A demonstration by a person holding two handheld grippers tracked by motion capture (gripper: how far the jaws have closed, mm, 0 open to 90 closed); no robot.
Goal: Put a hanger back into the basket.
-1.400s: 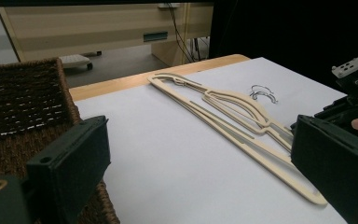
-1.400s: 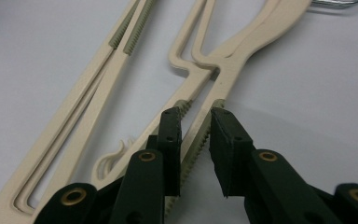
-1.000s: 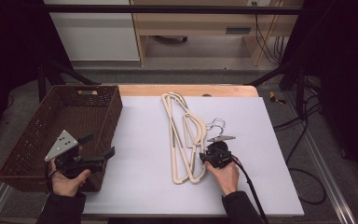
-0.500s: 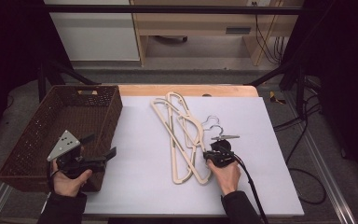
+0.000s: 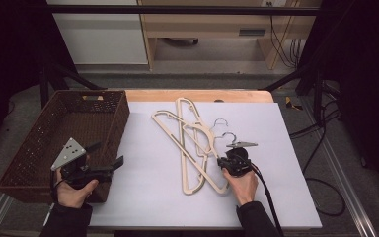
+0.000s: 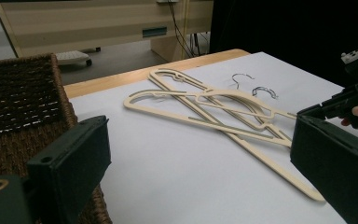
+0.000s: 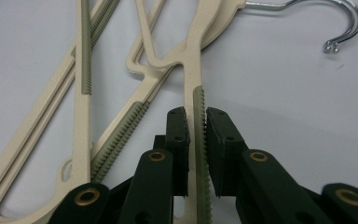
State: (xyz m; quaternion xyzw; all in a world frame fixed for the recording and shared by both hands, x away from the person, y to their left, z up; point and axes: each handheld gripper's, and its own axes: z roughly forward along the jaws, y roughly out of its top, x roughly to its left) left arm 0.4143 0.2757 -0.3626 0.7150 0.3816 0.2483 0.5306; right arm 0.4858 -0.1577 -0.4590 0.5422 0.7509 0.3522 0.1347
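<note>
Cream hangers (image 5: 192, 148): we are seeing two lying crossed on the white table (image 5: 286, 197).
Right gripper (image 7: 196, 126): we are clamping one hanger's arm, jaws just closing.
Left gripper (image 6: 200, 158): we are holding jaws apart beside the basket (image 5: 34, 148).

Cut off at the bottom edge of the right gripper view: the lower arm of the gripped hanger (image 7: 196, 140), gone behind the right gripper (image 7: 196, 135). Cropped at the left edge of the left gripper view: the wicker basket (image 6: 23, 107). Too small to tell apart from above: the two hooks (image 5: 224, 129).
</note>
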